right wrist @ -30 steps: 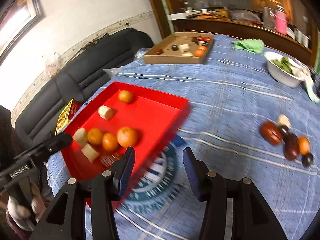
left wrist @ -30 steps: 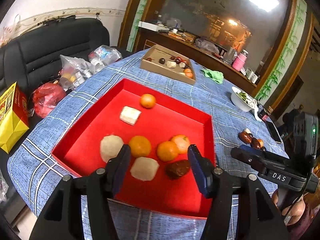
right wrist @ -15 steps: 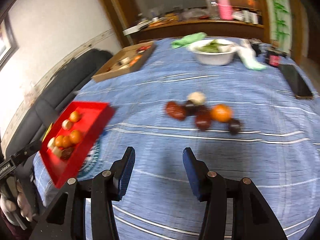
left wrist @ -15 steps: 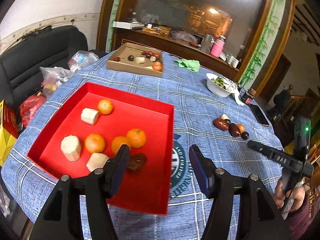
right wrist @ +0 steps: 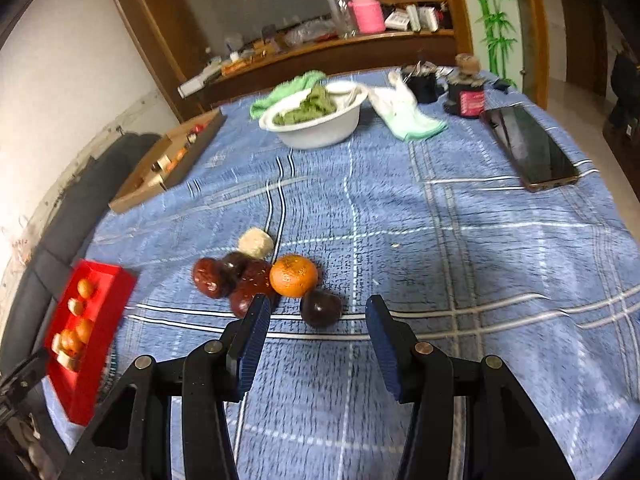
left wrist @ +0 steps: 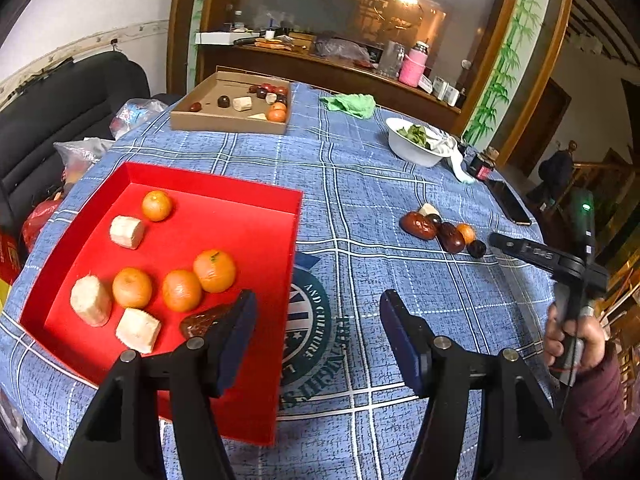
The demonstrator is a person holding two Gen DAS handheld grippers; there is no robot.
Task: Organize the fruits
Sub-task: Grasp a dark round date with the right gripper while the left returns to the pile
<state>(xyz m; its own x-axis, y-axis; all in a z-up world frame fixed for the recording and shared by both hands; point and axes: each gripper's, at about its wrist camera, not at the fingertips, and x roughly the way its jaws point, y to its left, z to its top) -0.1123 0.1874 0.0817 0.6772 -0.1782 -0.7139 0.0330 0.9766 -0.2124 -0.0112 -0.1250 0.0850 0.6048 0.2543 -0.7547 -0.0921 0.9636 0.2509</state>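
- Blue plaid tablecloth covers the whole table, with a wooden sideboard full of clutter behind it and a black sofa off to the side.
- Your left gripper hangs over the near edge of the table with its jaws spread wide and nothing between them. One finger sits in front of the red tray, partly hiding a dark red date in it.
- That tray also holds four oranges and three pale chunks, all lying loose.
- Your right gripper is wide open too and empty, low over the cloth and pointed at the loose fruit pile.
- In that pile an orange touches a few dark red dates, a pale chunk sits just behind them, and a dark round fruit lies right between your right fingertips, though nothing is pinching it.
- Further back you've got a white bowl of greens, a green cloth, a phone and a cardboard box with more fruit in it.
- Tray and loose pile are well apart.
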